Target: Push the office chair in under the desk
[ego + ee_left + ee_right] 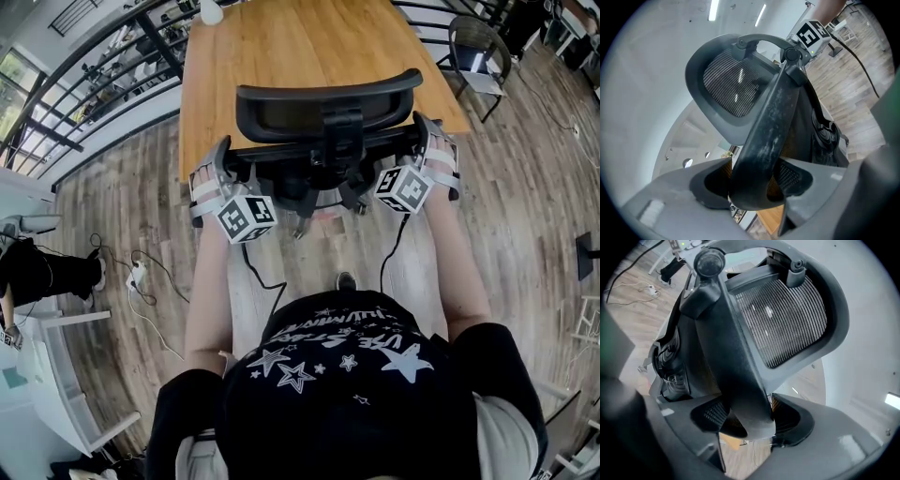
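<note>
Head view's the only 1 that shows the light wooden desk (281, 56). The black office chair with the mesh headrest (328, 117) sits right at its near edge, back toward the person. The 2 gripper views fill in the grip itself. The left gripper (752, 180) is clamped on the left bar of the black plastic back frame (771, 122), pads pressed on both sides. The right gripper (747, 416) bites the opposite bar the same way, jaws partly apart around it.
</note>
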Action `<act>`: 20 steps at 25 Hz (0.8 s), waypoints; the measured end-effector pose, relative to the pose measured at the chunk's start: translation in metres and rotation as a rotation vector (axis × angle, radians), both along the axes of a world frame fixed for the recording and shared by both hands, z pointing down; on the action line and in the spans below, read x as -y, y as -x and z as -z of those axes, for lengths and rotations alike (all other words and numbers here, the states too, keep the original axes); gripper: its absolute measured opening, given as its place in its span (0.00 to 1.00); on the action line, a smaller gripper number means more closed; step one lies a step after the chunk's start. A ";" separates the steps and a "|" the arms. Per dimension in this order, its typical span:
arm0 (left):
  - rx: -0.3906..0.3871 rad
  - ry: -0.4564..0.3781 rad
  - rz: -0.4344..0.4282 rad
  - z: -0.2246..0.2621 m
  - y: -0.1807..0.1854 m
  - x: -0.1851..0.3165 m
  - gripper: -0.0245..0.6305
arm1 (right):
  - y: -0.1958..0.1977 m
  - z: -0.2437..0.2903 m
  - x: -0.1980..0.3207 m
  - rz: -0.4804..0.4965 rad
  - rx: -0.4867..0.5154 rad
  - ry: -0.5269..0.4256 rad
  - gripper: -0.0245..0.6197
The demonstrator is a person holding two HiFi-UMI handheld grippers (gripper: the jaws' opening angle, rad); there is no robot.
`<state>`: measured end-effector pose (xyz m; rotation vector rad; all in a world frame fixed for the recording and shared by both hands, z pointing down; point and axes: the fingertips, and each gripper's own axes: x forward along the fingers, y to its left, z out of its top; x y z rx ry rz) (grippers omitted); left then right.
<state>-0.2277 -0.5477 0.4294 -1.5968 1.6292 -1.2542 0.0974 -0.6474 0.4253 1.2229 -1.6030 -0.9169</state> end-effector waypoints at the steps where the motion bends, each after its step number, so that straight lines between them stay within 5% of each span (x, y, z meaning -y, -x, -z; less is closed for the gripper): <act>1: 0.002 0.000 0.000 -0.001 0.000 0.001 0.45 | 0.000 -0.001 0.001 0.000 0.000 -0.002 0.48; 14: 0.033 0.008 -0.002 -0.003 0.000 0.000 0.45 | 0.001 0.001 0.003 -0.017 0.016 -0.028 0.48; 20: -0.010 0.073 -0.015 -0.011 -0.004 -0.001 0.56 | 0.000 0.000 0.001 -0.028 0.026 0.007 0.48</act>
